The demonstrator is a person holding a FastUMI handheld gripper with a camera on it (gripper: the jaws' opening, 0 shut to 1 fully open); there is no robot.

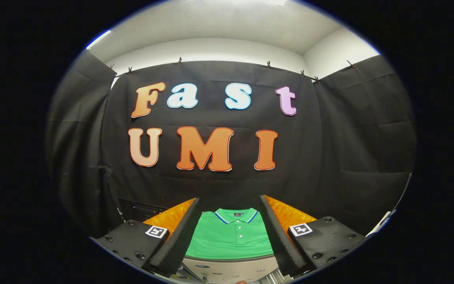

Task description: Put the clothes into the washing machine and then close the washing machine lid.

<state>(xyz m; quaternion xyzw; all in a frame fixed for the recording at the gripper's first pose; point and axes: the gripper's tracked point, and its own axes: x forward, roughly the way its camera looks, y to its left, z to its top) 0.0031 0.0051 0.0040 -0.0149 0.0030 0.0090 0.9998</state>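
Low in the frame, the gripper (230,221) hovers with its fingers (177,236) spread wide and holding nothing; a folded green polo shirt (231,236) lies between and just beyond them, centre bottom, before the black cloth wall (329,157)

Green polo shirt (230,236) lies flat, collar away from camera, seen between the gripper (230,215) fingers, which stand apart. It rests on a pale surface (227,268), nature unclear.
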